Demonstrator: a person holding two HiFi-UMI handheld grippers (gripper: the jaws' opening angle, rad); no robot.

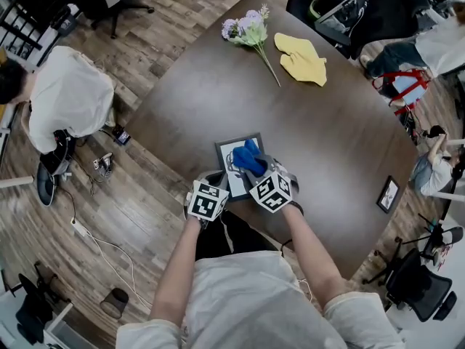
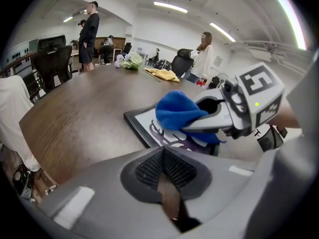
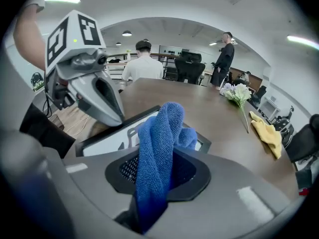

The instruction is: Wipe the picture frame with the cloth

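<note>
— So, where do we have the cloth (image 3: 160, 133)?

— Pinched in our right gripper (image 3: 155, 183). Its jaws are closed on a fold of it, and the rest bunches up out of the front. We hold it that way so a thick blue pad leads, not the hard jaw ends.

— And the picture frame (image 1: 227, 157)?

— Flat on the table (image 1: 218, 86), face up, close to our edge and right under both grippers. The cloth sits over the right half of its face. From the left gripper view the lower fold looks to rest on the frame, though we offer that as a judgement.

— What is our left gripper (image 2: 164, 178) doing?

— Its jaws are drawn together with nothing between them; only a sliver of table shows through the slit. It sits at the near left corner of the frame. We reckon it is there to steady the frame so it does not slide as we rub. Whether it touches the frame, we cannot tell.

— How far along are we?

— In the wiping itself, we think, since the cloth is over the frame's face, not off to one side.

— And the other things?

— The flowers (image 1: 247, 29) and the yellow cloth (image 1: 301, 58) lie well apart at the far side, out of our way.
</note>
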